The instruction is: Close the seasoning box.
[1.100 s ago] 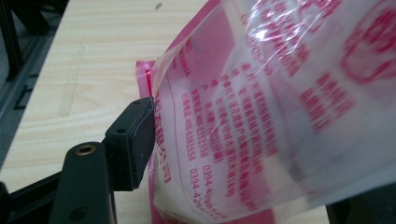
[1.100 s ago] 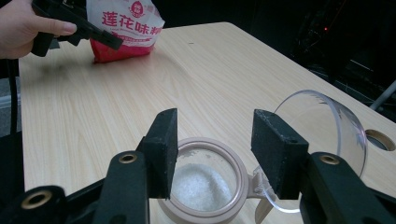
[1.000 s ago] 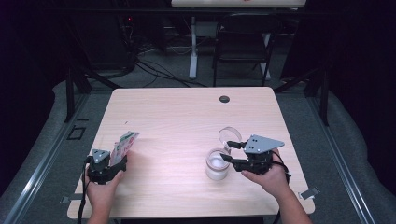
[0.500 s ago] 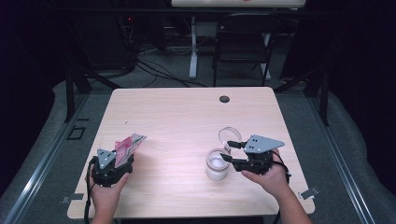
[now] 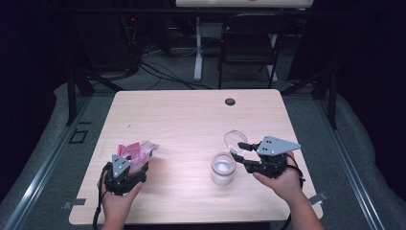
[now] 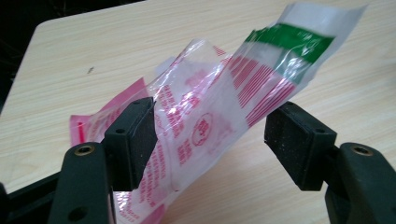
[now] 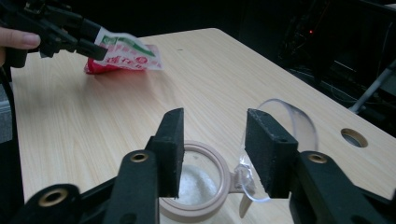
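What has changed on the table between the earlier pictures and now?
The left gripper carried the red and white packet rightward, toward the jar. The right gripper kept its place at the jar's hinged lid, its jaws just closing.

We see a clear plastic packet (image 6: 219, 116) printed in red and pink with a green band near its top end, crumpled and tilted up off the wooden table at the near left. At the near right stands a small clear jar (image 5: 223, 168), upright, with a beige rim and white powder inside. Its round transparent lid (image 7: 285, 126) is flipped open and stands raised on a hinge at the rim.
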`<action>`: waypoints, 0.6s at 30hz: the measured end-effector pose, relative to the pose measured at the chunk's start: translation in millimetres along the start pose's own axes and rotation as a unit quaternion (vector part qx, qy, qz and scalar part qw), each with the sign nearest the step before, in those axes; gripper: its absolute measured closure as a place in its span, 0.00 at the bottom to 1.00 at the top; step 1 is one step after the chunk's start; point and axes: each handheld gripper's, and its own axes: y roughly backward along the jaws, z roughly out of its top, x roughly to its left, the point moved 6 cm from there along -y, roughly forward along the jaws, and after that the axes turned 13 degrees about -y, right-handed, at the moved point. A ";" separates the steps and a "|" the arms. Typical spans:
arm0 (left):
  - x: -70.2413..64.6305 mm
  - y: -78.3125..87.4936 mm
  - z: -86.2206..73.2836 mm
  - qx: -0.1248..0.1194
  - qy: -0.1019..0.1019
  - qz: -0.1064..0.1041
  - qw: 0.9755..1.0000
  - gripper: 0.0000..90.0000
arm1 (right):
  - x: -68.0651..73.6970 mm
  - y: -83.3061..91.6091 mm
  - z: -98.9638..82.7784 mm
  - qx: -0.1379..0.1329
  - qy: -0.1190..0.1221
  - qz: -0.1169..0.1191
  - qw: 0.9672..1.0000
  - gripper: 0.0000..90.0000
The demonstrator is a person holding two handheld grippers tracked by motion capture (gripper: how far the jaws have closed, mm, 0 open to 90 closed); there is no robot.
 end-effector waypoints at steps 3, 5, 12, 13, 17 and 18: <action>-10.6 -1.1 2.9 0.000 -0.013 -0.011 1.000 0.38 | -8.1 7.9 1.4 0.000 -0.006 -0.013 1.000 0.68; -15.9 -2.0 3.9 0.000 -0.016 -0.017 1.000 0.38 | -11.8 11.4 2.4 -0.005 -0.012 -0.018 1.000 0.68; -38.1 -5.1 8.6 0.002 -0.044 -0.040 0.998 0.38 | -25.7 21.1 3.7 -0.018 -0.032 -0.037 0.999 0.68; -41.1 -5.4 9.2 0.001 -0.044 -0.043 0.998 0.38 | -27.3 21.1 3.2 -0.020 -0.037 -0.038 0.998 0.68; -50.6 -6.2 10.8 0.002 -0.056 -0.055 0.997 0.39 | -34.2 18.0 -0.6 -0.017 -0.050 -0.045 0.998 0.65; -52.6 -6.4 11.2 0.002 -0.058 -0.056 0.997 0.39 | -35.9 16.4 -2.1 -0.015 -0.053 -0.047 0.997 0.64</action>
